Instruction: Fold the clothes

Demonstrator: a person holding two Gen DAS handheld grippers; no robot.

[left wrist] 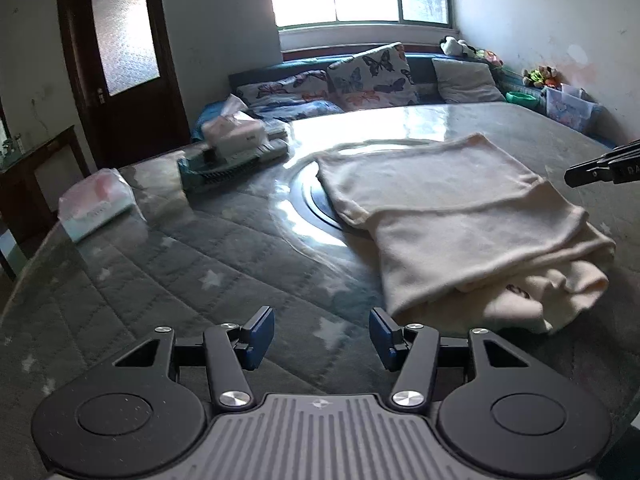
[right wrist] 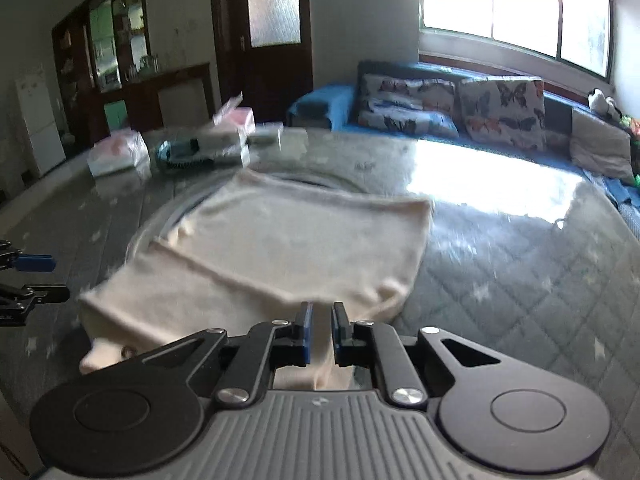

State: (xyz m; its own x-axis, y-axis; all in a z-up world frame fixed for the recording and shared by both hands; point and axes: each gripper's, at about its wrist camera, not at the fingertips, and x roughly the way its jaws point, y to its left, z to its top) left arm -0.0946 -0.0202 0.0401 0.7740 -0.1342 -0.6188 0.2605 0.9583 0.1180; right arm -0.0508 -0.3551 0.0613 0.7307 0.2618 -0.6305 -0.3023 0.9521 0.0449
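A cream garment [left wrist: 460, 216] lies folded into a rough rectangle on the glass-topped table [left wrist: 180, 264], with a loose bunched part at its near right end. My left gripper [left wrist: 322, 336] stands open just left of the garment's near corner, with nothing between its blue pads. It also shows at the left edge of the right wrist view, left gripper [right wrist: 40, 278]. My right gripper [right wrist: 322, 332] hovers over the near edge of the garment [right wrist: 288, 240], its jaws closed to a narrow slit. From the left wrist view the right gripper [left wrist: 570, 176] sits beside the garment's right edge, with no cloth hanging from it.
A round glass turntable [left wrist: 308, 196] lies partly under the garment. Tissue packs [left wrist: 96, 204], a tissue box [left wrist: 236, 136] and a dark tray [left wrist: 224, 168] stand at the table's left rear. A sofa with butterfly cushions [left wrist: 368, 76] runs behind the table.
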